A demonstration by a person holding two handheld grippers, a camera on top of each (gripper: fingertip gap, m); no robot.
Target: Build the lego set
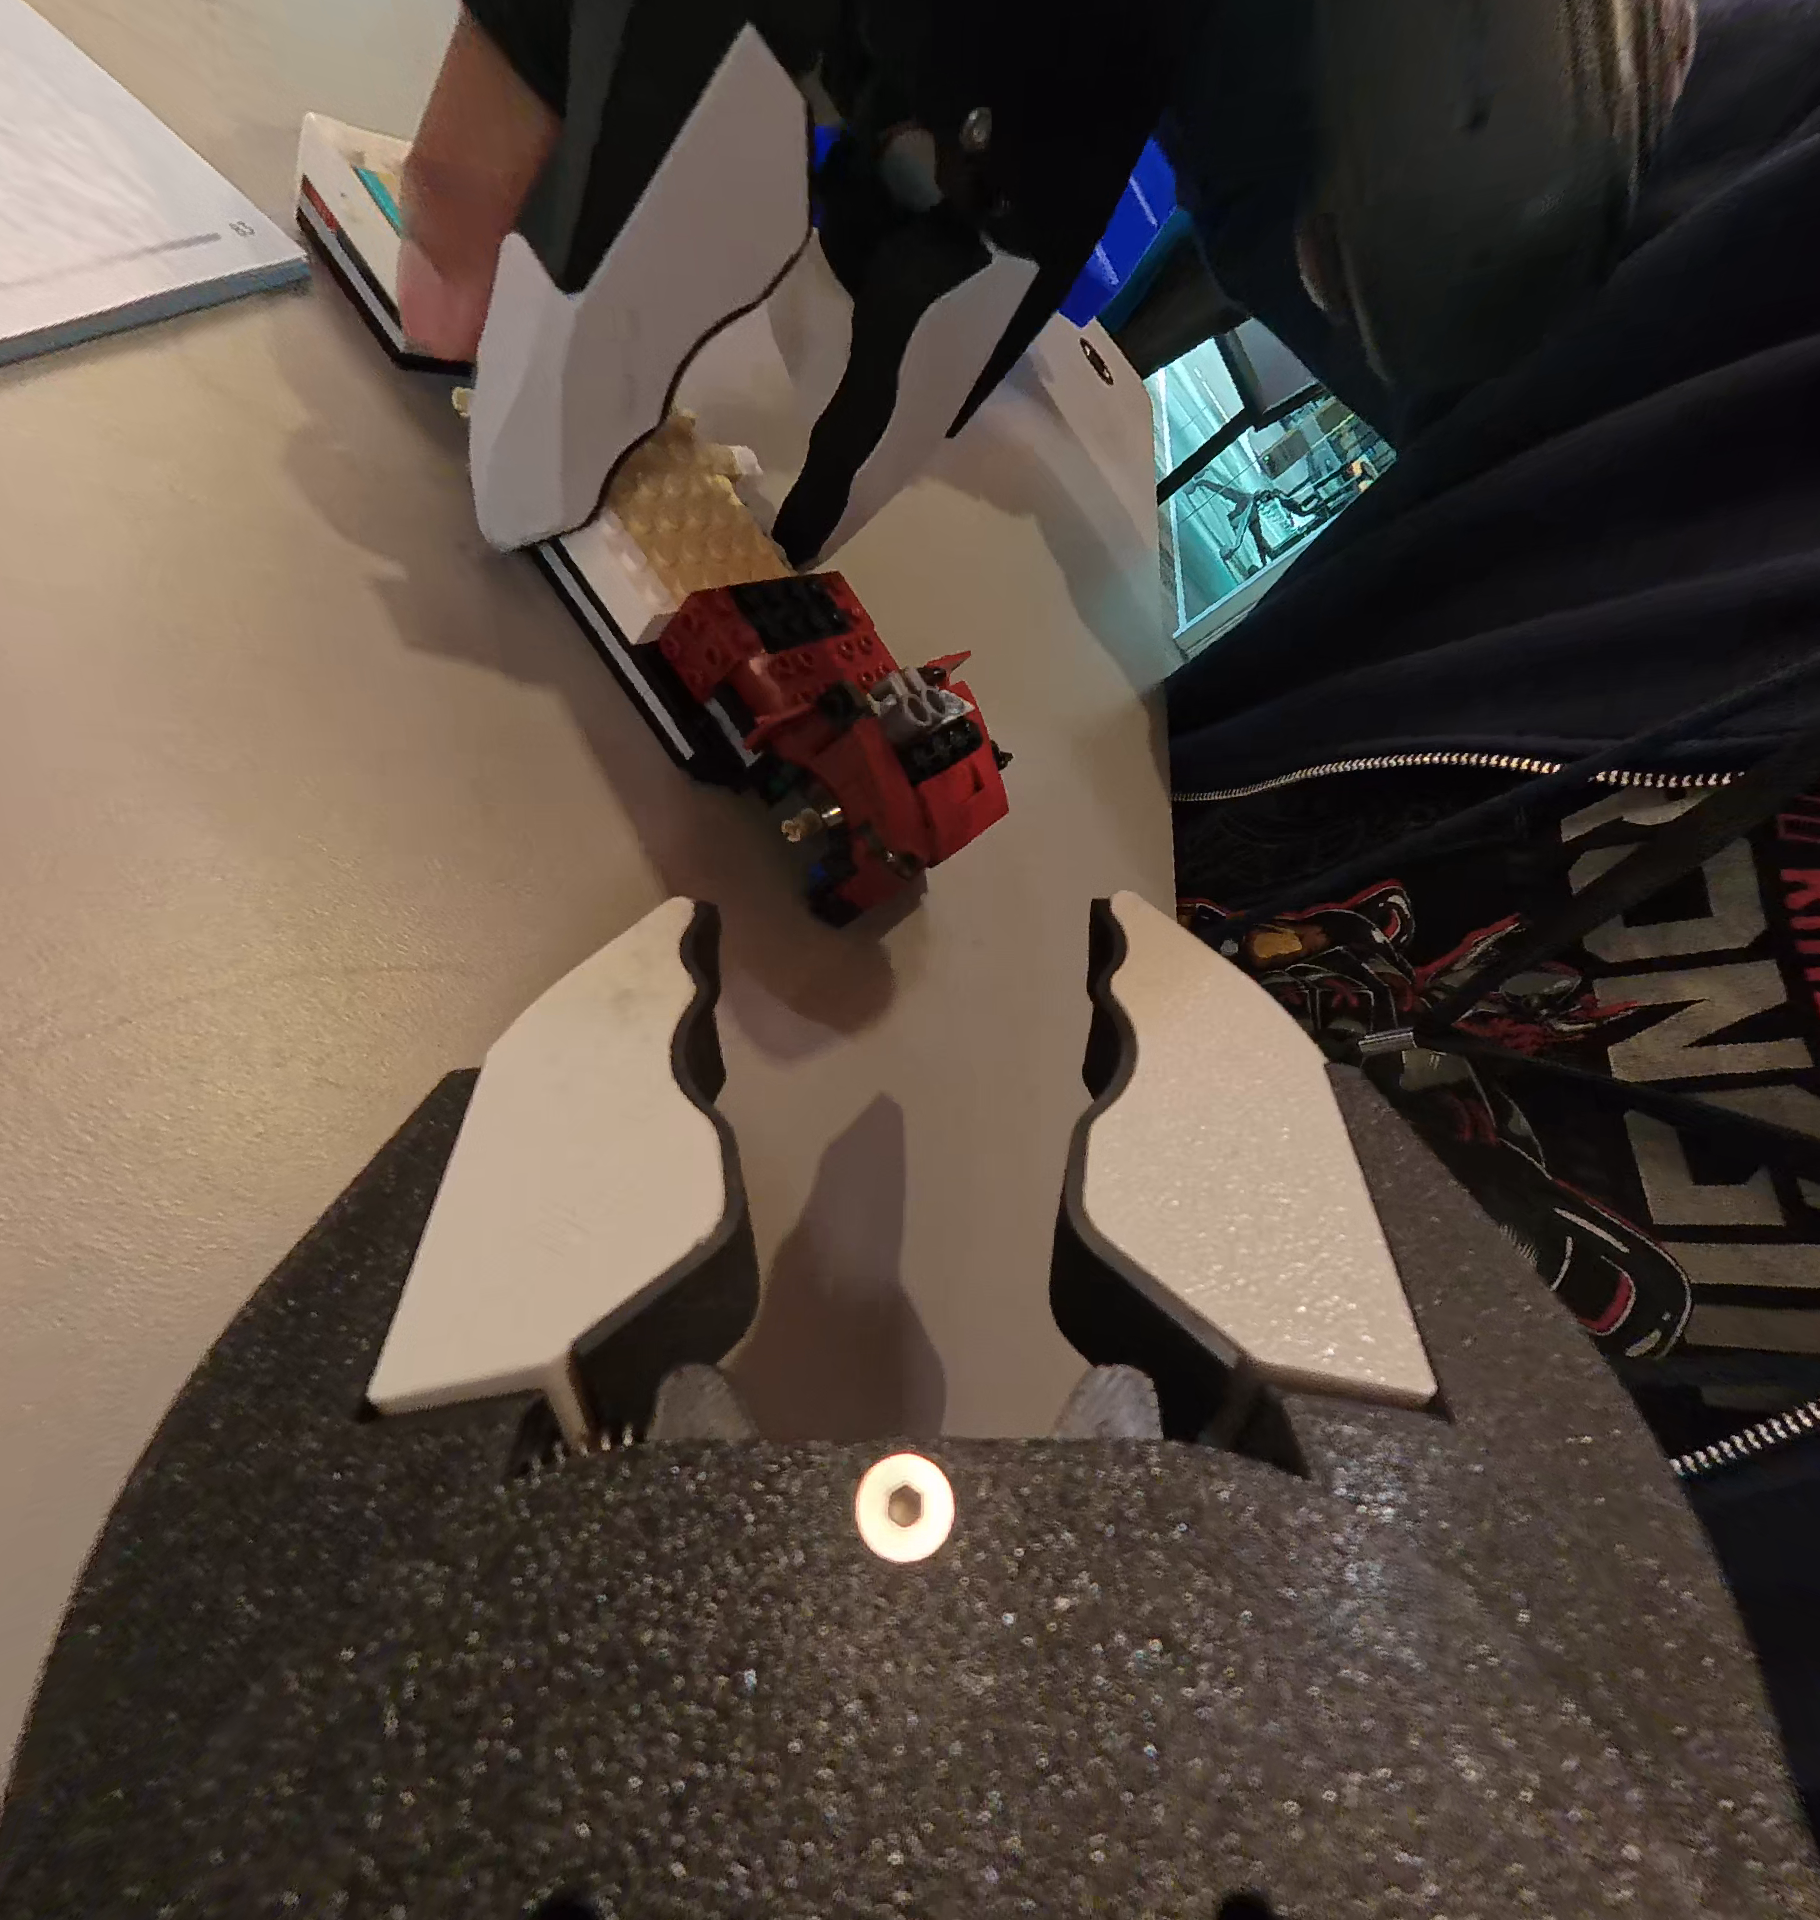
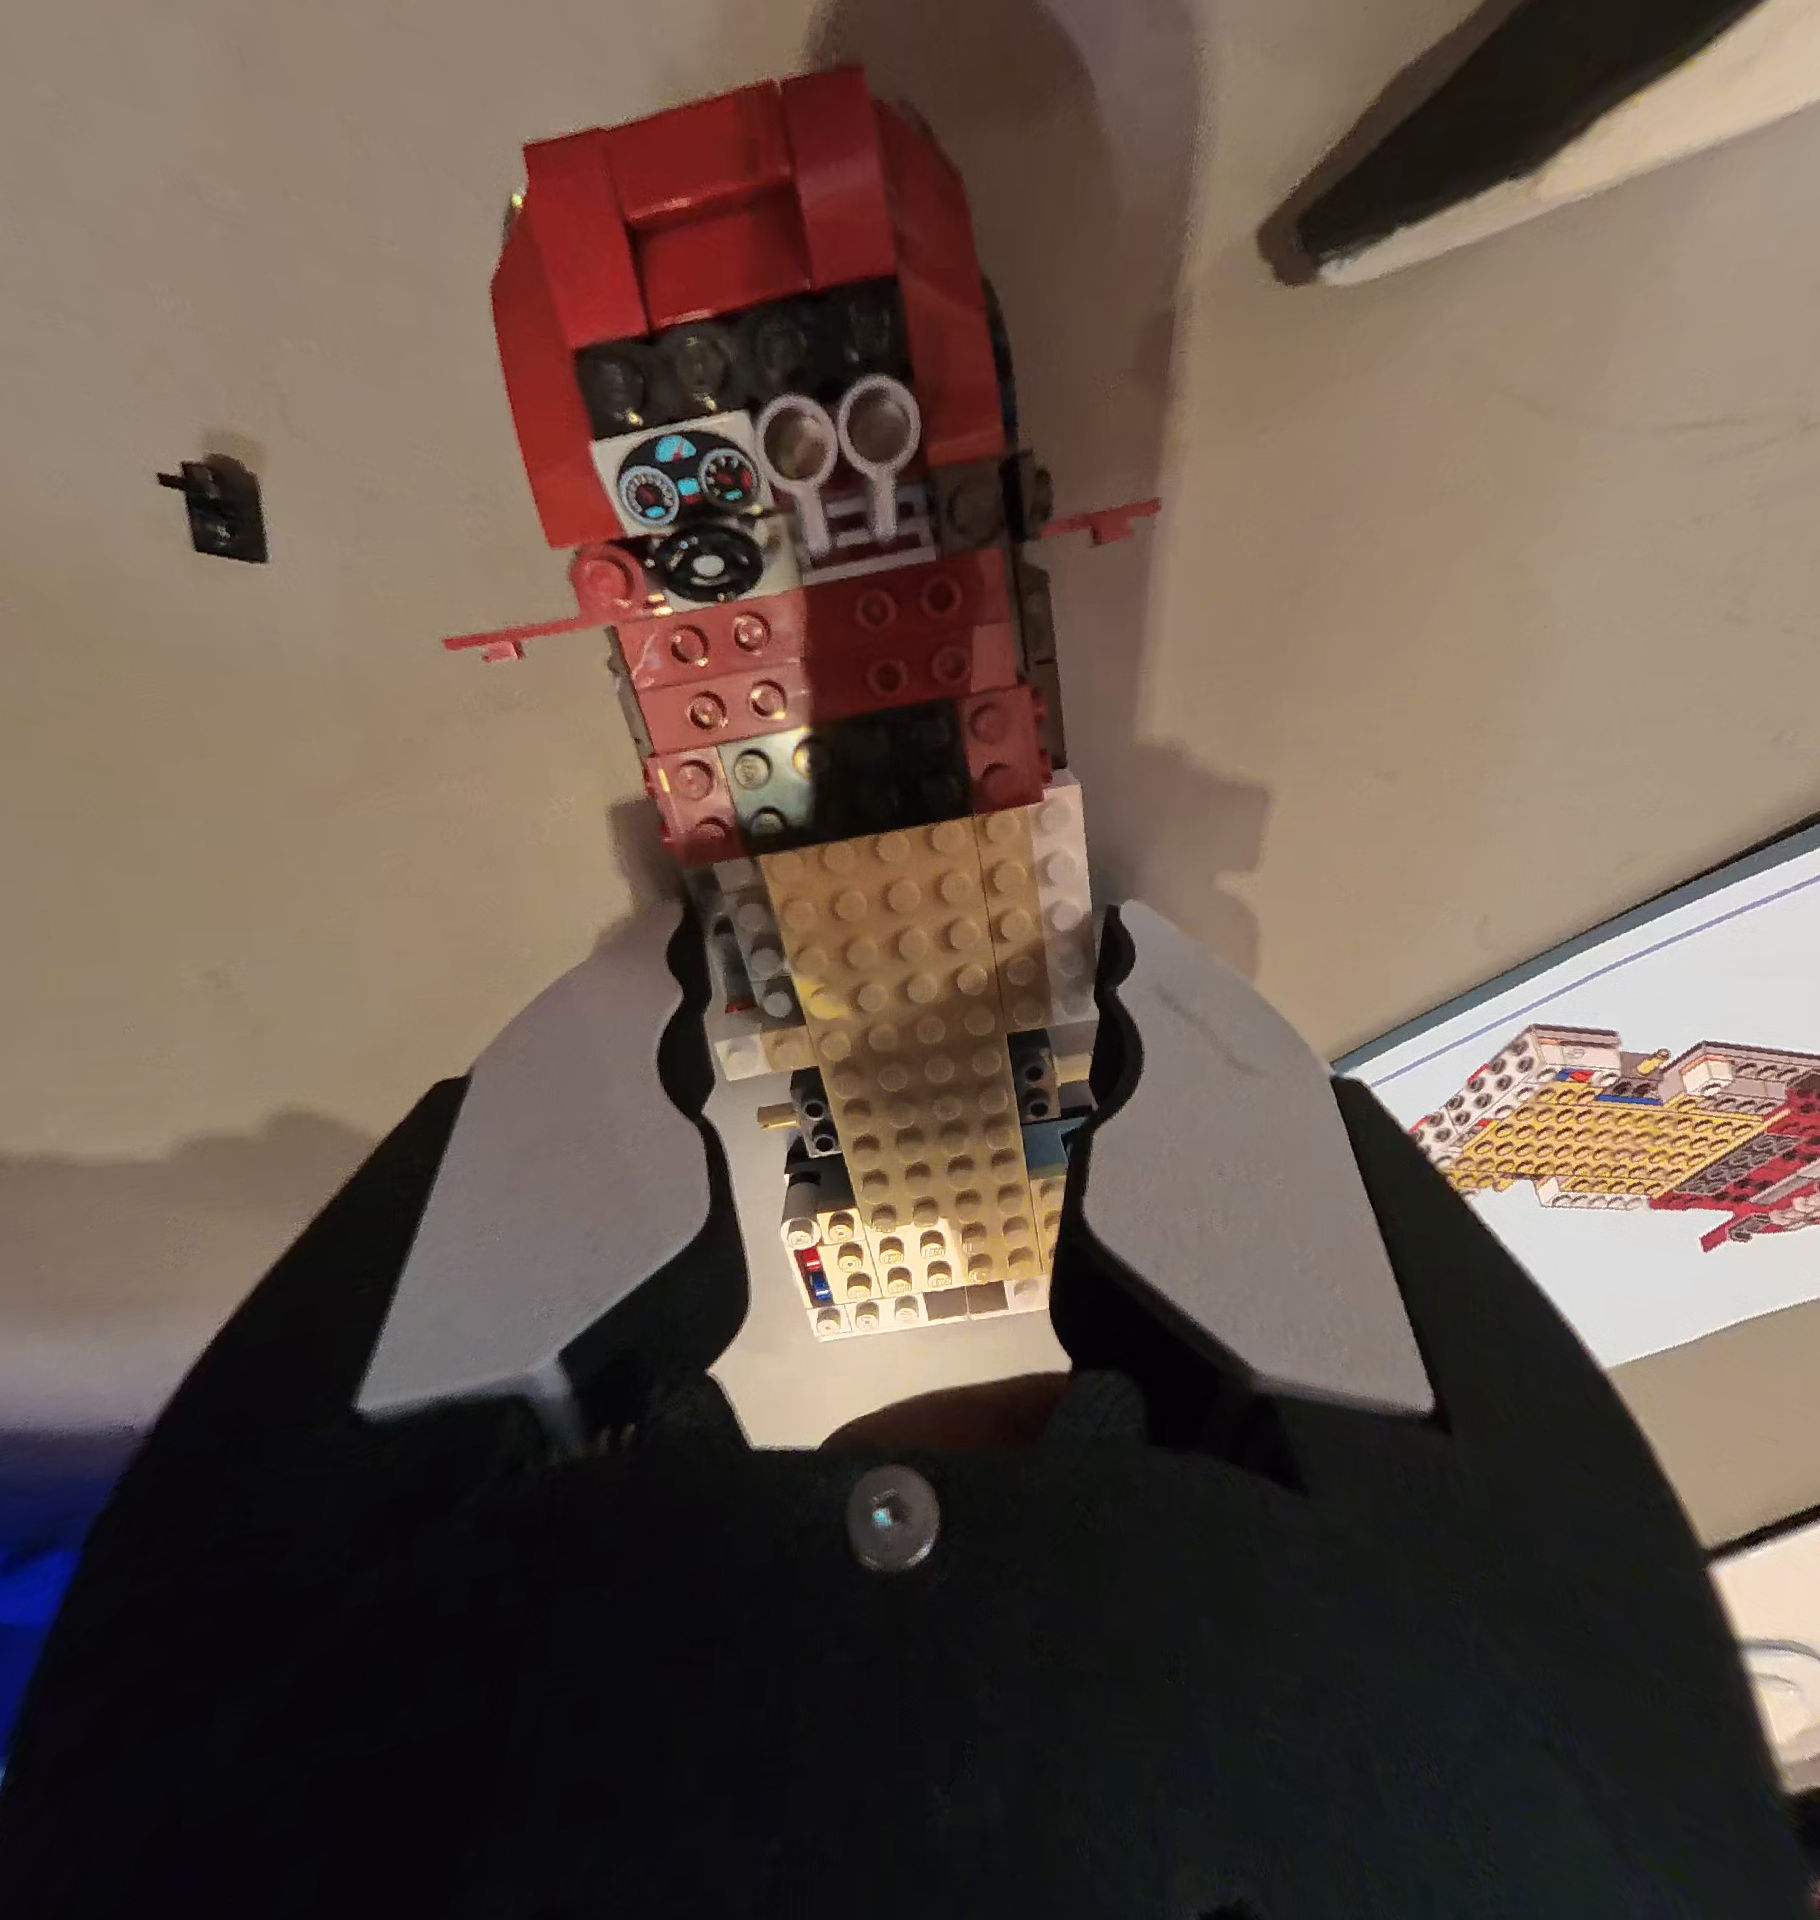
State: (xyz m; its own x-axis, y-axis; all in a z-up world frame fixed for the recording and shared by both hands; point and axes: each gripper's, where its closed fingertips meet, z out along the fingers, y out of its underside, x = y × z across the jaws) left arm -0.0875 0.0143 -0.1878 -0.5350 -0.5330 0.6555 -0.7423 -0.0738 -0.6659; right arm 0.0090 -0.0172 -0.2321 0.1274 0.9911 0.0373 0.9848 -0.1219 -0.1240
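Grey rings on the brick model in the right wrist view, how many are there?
2, side by side on the brick model behind its red hood: the left ring, the right ring. Others may be hidden underneath.

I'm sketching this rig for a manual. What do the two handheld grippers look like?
Both grippers, left and right, have a speckled black body with a central hex screw, and two pale grey angular fingers lined with wavy black pads. The person wears a dark zip hoodie.
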